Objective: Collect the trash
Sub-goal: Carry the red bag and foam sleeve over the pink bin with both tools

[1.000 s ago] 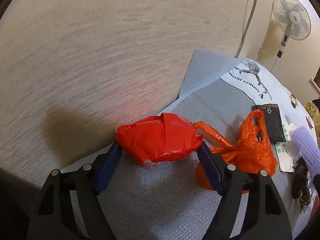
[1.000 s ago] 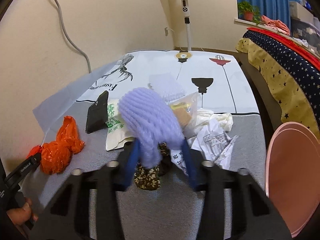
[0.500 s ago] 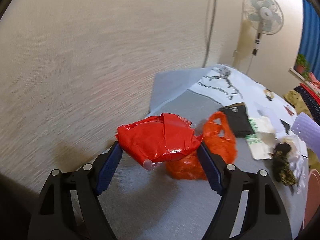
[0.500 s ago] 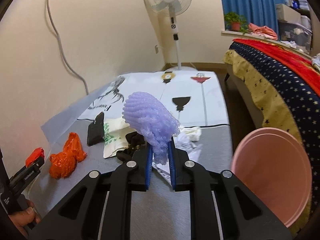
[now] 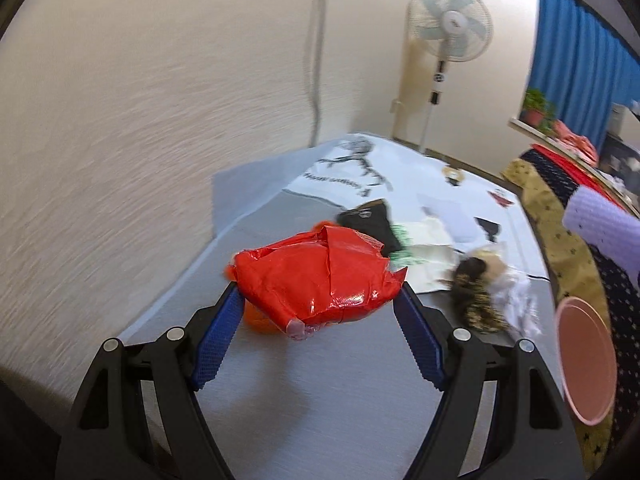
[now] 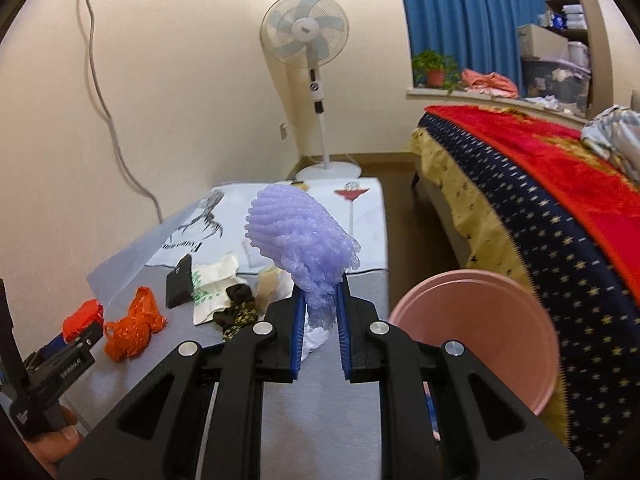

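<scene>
Right gripper clamped on purple foam net, nearer to pink bin at its right; left gripper clamped on red wrapper.

Little lettering can be read. The left gripper, at the lower left of the right wrist view, carries a small white word on its black body, too small to make out. The white cloth near the table's far left corner bears dark script under a bird drawing, unreadable.
</scene>
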Demonstrator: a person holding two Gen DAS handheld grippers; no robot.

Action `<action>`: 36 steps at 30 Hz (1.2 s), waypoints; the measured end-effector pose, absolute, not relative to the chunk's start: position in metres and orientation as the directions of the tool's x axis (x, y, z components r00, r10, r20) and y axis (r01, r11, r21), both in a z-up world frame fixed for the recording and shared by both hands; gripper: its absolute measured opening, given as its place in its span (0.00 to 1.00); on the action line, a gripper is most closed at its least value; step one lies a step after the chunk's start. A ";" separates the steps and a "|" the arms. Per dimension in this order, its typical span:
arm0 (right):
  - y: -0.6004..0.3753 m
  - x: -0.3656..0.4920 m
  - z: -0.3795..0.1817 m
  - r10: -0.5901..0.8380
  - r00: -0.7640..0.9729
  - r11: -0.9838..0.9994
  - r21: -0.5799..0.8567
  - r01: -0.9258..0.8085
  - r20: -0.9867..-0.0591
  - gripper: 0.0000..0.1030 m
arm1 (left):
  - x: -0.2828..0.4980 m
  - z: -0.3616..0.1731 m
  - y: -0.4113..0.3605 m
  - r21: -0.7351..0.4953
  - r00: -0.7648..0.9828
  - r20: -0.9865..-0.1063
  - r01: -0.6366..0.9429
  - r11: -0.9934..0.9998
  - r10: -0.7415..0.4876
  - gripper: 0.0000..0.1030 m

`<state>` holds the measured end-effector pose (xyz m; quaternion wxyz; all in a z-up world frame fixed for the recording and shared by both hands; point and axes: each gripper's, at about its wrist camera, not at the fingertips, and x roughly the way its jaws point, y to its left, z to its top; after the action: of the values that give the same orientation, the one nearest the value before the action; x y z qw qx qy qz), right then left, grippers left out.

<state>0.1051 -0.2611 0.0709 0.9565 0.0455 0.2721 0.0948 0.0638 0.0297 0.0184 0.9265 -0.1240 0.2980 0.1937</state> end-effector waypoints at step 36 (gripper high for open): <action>-0.418 0.074 0.117 -0.091 0.865 0.979 0.115 0.169 -0.493 0.15 | 0.127 0.134 -0.174 -0.023 0.860 -0.438 0.281 0.959 -0.262 0.72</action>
<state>0.0739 -0.4181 0.1173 0.9627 0.0774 0.2504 -0.0676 0.1267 -0.1741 0.1339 0.9641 0.0207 0.2241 -0.1408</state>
